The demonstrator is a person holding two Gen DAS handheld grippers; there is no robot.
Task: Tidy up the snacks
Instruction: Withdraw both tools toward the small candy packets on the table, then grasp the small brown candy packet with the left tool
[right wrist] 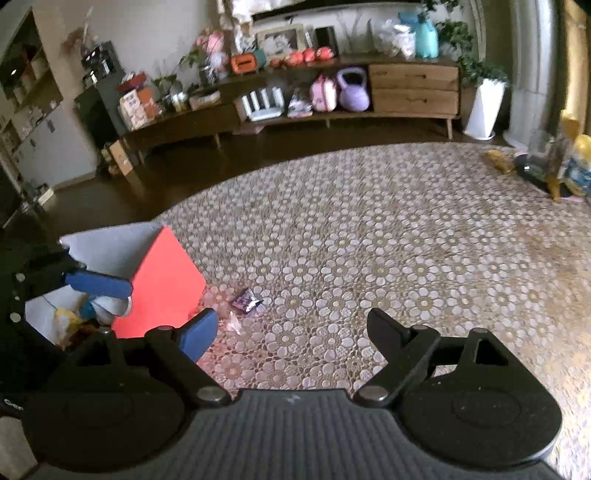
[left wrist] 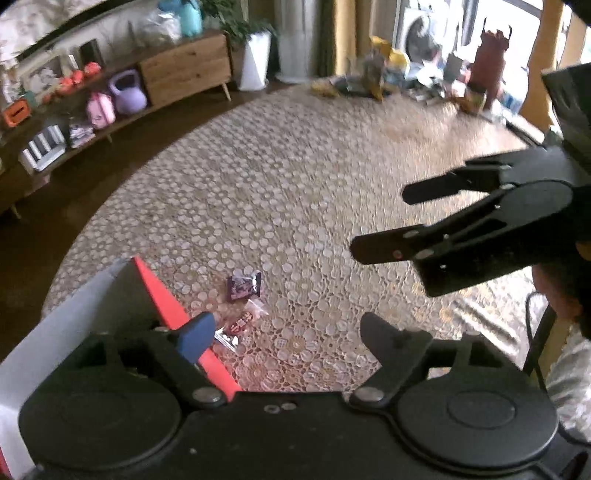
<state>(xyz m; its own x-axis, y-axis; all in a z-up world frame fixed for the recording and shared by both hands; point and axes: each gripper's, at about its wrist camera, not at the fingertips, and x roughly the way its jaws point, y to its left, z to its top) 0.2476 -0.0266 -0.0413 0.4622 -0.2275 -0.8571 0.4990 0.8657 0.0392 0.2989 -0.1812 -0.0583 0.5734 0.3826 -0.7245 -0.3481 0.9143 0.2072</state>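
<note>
From your left wrist view, the purple snack packet [left wrist: 243, 287] lies ahead on the table [left wrist: 332, 184], beside the red box [left wrist: 162, 295]; your left gripper [left wrist: 288, 332] is spread, empty. From the right wrist view, your right gripper [right wrist: 291, 328] (spread too) sits farther back.

Daylight is entering from the window [left wrist: 436, 29] at the table's far right corner, blowing out to white there. The tablecloth [left wrist: 280, 192] is glaring softly along its right edge and dimming toward the left edge. The floor [right wrist: 110, 192] is lying in shadow. Fisheye distortion is bending the sideboard [right wrist: 369, 96] and rounding the table edges. Far-corner clutter [left wrist: 406, 77] is smearing with blur; both views are grainy.
</note>
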